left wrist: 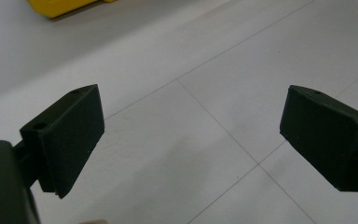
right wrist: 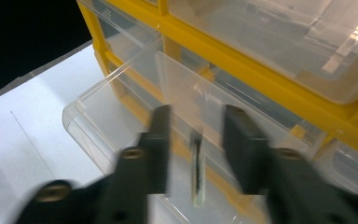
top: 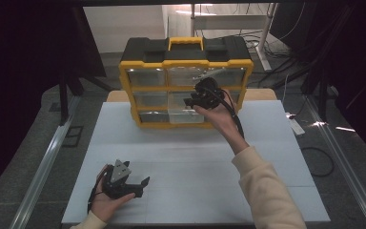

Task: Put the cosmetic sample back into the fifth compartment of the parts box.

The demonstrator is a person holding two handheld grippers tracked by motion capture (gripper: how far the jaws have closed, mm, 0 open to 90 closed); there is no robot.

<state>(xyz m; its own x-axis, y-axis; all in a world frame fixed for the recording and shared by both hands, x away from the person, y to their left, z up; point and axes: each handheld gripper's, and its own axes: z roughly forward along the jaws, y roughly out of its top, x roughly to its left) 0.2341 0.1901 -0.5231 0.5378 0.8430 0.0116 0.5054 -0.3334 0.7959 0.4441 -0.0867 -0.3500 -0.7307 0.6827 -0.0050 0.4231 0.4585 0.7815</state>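
A yellow and black organizer case [top: 186,57] with clear drawers stands upright at the back of the white table [top: 195,191]. One clear drawer [top: 186,114] in its lower rows is pulled out toward me. My right gripper [top: 190,101] hovers over that drawer. In the right gripper view the right gripper [right wrist: 196,121] is open above the drawer [right wrist: 102,93], and a thin dark strip [right wrist: 198,177], seen edge on, stands in the gap with neither pad touching it. My left gripper [top: 144,187] rests near the table's front left; the left gripper [left wrist: 191,140] is open with nothing in it.
A corner of the yellow case [left wrist: 60,7] shows far off in the left gripper view. A white power strip [top: 295,125] and cables lie on the floor to the right of the table. Metal rails run along both sides.
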